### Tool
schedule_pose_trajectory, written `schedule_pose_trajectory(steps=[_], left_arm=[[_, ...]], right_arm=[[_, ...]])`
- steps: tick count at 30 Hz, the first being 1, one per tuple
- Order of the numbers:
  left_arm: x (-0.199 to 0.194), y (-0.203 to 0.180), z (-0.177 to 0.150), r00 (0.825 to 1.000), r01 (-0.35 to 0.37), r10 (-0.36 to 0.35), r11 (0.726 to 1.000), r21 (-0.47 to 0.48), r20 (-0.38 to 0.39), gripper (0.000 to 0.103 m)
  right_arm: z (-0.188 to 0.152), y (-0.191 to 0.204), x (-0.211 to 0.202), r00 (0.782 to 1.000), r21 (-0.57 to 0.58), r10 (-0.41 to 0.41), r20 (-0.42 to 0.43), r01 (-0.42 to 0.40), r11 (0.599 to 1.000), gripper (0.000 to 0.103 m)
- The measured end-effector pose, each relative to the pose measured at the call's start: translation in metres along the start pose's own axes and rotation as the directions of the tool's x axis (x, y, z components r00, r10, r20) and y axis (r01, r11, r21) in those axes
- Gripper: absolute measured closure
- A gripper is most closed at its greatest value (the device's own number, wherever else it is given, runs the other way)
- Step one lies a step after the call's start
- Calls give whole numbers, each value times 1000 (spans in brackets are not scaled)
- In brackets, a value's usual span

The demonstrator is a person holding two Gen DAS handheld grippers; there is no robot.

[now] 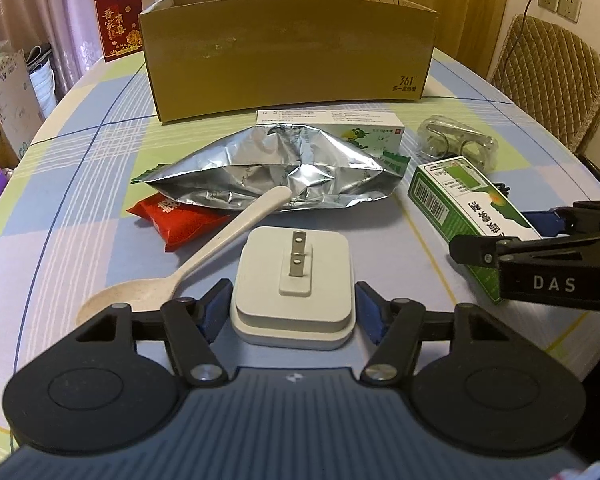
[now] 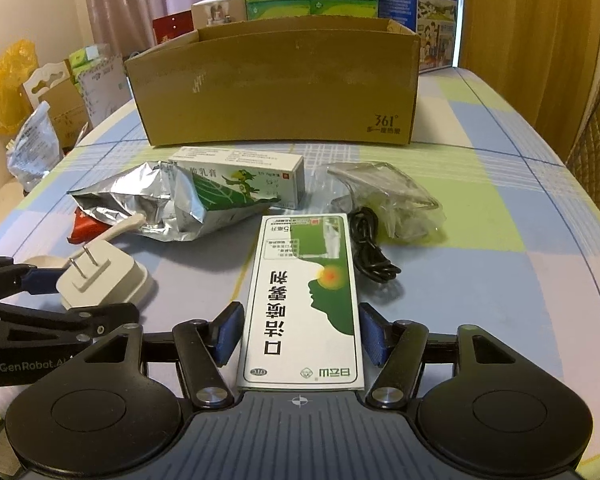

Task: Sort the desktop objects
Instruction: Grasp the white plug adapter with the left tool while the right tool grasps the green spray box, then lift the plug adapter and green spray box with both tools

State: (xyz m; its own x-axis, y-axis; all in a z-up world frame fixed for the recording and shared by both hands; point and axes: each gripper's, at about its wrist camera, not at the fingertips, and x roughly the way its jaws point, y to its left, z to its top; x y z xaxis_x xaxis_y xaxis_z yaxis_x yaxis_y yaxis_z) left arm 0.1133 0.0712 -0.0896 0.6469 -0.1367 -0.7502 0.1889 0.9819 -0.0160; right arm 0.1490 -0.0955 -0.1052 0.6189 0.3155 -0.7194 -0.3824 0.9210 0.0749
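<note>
A white charger plug (image 1: 294,280), prongs up, sits between my left gripper's (image 1: 294,308) blue pads, which press on both its sides just above the table. A green-and-white medicine box (image 2: 304,300) lies lengthwise in my right gripper (image 2: 300,330), with the pads against its long edges. In the left wrist view the same medicine box (image 1: 460,200) sits at the right between the right gripper's black fingers. An open cardboard box (image 1: 288,52) stands behind the clutter.
On the checked tablecloth (image 1: 80,160) lie a crumpled foil bag (image 1: 276,168), a beige spoon (image 1: 204,252), a red packet (image 1: 180,224), a white ointment carton (image 2: 244,168), a clear plastic pack (image 2: 388,196) and a black cable (image 2: 372,248). A padded chair (image 1: 552,80) stands right.
</note>
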Motion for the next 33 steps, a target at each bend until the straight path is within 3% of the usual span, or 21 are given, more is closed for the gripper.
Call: schedule_pose_trajectory(steps=[8,33], left_arm=[[1,-2,1,1000,2,-2,1000,-2,2,41],[-5,-12,9,1000,-14,14,1000,15,-8,42]], right_arm=[[-1,6,3,1000,-20,-4,2,4,1000,50],[2,7,-11,999,11,3,52,-3,1000,50]])
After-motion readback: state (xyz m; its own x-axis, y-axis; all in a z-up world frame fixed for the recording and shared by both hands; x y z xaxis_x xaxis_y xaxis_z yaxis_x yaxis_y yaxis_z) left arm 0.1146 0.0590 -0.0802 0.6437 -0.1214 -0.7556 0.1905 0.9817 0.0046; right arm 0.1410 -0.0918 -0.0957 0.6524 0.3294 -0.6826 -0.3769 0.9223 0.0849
